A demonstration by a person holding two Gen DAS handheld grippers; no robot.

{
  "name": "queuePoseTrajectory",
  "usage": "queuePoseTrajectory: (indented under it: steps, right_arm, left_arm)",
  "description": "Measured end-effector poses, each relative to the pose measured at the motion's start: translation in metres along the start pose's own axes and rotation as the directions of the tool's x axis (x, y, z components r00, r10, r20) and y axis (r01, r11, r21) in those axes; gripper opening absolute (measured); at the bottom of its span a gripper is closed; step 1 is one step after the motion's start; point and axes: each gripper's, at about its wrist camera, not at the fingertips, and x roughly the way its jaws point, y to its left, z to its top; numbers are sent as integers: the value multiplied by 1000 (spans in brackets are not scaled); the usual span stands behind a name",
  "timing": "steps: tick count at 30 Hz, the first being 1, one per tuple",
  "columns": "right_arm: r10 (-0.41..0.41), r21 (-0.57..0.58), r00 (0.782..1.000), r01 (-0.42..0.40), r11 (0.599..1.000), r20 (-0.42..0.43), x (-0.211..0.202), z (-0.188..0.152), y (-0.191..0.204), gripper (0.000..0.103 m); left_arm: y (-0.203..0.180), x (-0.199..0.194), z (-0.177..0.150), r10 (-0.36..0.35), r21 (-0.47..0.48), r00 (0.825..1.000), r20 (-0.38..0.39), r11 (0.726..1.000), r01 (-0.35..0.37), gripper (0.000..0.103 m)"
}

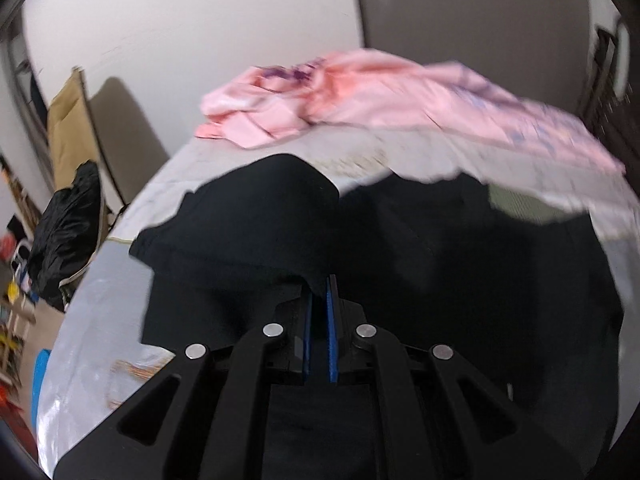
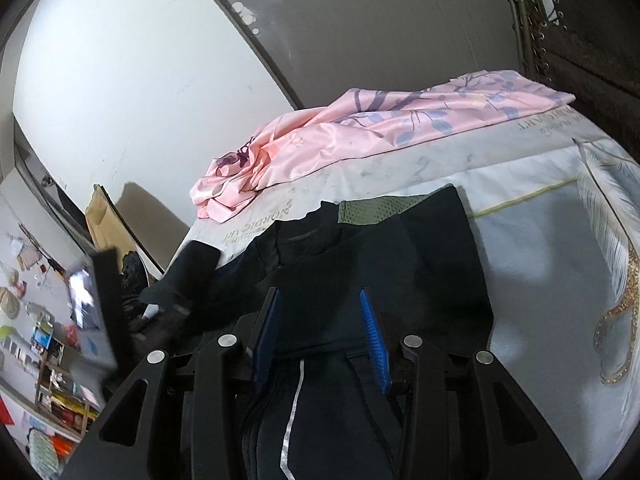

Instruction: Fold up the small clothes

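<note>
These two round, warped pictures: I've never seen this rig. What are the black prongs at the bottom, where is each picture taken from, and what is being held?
Each picture comes from a fisheye camera mounted on a hand-held two-finger gripper, looking along its blue-padded fingers. In the left wrist view, the left gripper is shut on a fold of the black garment. In the right wrist view, the right gripper stands open over the same dark clothing, holding nothing. The clothes lie on a pale printed bedcover; a crumpled pink cloth lies farther back.

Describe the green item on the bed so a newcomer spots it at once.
Start at the white bed cover and find the dark clothes spread across its middle. At their far edge, toward the pink sheet, a strip of olive-green mesh fabric peeks out. It is the only green, netted piece there.
</note>
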Motion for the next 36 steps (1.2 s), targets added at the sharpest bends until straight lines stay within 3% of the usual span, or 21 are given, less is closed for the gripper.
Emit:
queuePoseTrajectory:
  steps: [3,7,10,11,12,14,17,19,23,26,30,33,36]
  right_arm:
    - [-11,1,1000,11,1000,-6,4,-1,-2,41]
    - [-20,-1,1000,20,1000,-12,7,-2,-3,41]
    - [-24,0,1000,24,1000,-13,8,-2,-6,41]
    - [-26,1,1000,26,1000,-12,8,-2,-7,41]
    - [-27,1,1000,27,1000,-12,8,-2,-7,41]
    - [-28,-3,1000,28,1000,-11,9,-2,-8,41]
    - [-22,-33,1000,22,999,-16,10,-6,1,41]
    - [-12,-76,999,9,997,-31,14,-12,16,41]
    - [1,-181,994,-20,983,-105,38,-26,62,41]
    - [-13,-343,991,-33,939,-132,59,-32,115,41]
    - [-83,-573,985,-19,819,-152,95,-41,179,41]
    - [-149,-657,980,28,754,-129,118,-47,200,41]
    - [-188,-702,971,34,712,-144,142,-52,213,41]
  left_arm:
    - [-25,10,-13,-22,58,999,-36,998,24,5]
    - [-42,15,-25,1,113,999,-40,994,3,7]
    - [-40,4,-26,-41,107,999,-35,993,45,14]
    - [-37,-3,-27,-52,101,998,-26,993,54,24]
    - [-29,-13,-28,-62,92,998,-6,994,62,42]
    - [-11,-31,-32,-52,76,998,45,996,48,64]
    - [21,-46,-42,-21,63,995,95,998,15,70]
    - [51,-42,-49,7,34,996,87,999,-10,73]
    - [101,-8,-57,73,-51,997,-31,996,-75,73]
    - [113,2,-57,47,-94,998,-51,994,-51,73]
    - [126,23,-53,45,-169,995,-85,984,-59,73]
    - [143,39,-58,-16,-262,989,-150,965,-24,73]
    - [157,48,-63,-67,-331,984,-165,944,9,73]
